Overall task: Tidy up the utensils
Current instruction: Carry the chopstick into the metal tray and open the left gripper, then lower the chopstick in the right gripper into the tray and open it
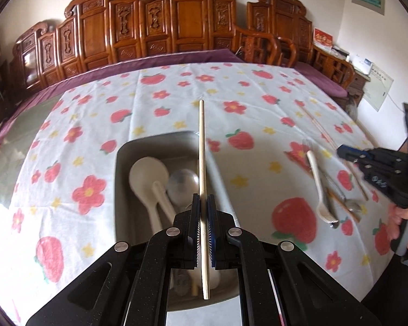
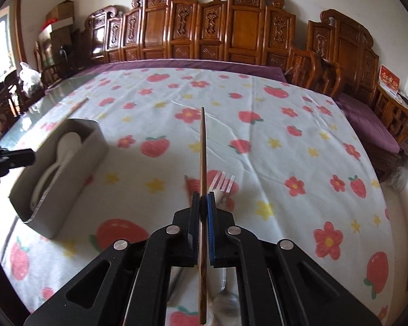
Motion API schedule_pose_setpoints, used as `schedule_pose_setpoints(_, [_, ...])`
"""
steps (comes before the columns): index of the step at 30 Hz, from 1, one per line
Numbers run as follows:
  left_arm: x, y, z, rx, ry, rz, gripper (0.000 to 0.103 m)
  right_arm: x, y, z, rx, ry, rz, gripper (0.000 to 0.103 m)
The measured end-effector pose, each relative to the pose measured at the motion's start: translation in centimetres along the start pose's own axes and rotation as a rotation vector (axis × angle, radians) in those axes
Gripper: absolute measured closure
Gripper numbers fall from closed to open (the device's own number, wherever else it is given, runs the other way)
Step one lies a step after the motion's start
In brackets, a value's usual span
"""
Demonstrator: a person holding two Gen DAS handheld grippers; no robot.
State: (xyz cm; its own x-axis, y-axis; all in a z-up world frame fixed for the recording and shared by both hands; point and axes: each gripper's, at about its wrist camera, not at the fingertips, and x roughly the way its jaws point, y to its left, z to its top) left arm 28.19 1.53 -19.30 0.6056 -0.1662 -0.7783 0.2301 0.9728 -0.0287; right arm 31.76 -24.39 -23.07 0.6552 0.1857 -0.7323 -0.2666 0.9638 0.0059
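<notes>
My left gripper (image 1: 203,199) is shut on a pale wooden chopstick (image 1: 201,146) and holds it above the grey utensil box (image 1: 122,154), which holds a white ladle (image 1: 149,174) and a clear spoon (image 1: 182,184). My right gripper (image 2: 203,199) is shut on a dark brown chopstick (image 2: 203,149), above a clear plastic fork (image 2: 224,182) on the tablecloth. The right gripper also shows at the right in the left wrist view (image 1: 342,152). The box shows at the left in the right wrist view (image 2: 92,146).
Loose utensils lie on the strawberry tablecloth (image 1: 95,114) at the right: a white spoon (image 1: 319,187), a metal spoon (image 1: 353,206) and chopsticks (image 1: 318,127). One more chopstick (image 2: 77,107) lies beyond the box. Carved wooden benches (image 1: 176,27) line the far side.
</notes>
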Motion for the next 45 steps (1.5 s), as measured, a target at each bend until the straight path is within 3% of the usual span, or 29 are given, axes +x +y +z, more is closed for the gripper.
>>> schedule_pose_setpoints(17, [3.6, 2.2, -1.9, -0.016, 0.132, 0.057, 0.098, -1.9, 6.2, 0.2, -0.084, -0.022, 0.119, 0.097])
schedule_pose_setpoints(19, [3.3, 2.6, -1.7, -0.025, 0.122, 0.053, 0.098, -1.9, 6.7, 0.2, -0.088, -0.019, 0.127, 0.097])
schedule_pose_setpoints(23, [2.0, 3.2, -1.1, -0.04, 0.079, 0.052, 0.086, -2.0, 8.1, 0.5, -0.102, -0.011, 0.142, 0.097])
schedule_pose_setpoints(34, [-1.6, 6.0, -0.1, -0.083, -0.028, 0.068, 0.084, -1.8, 13.8, 1.2, -0.106, 0.021, 0.245, 0.097])
schedule_pose_setpoints(45, [-3.2, 8.7, 0.0, -0.139, -0.066, 0.079, 0.084, 1.6, 19.0, 3.5, -0.051, 0.074, 0.349, 0.097])
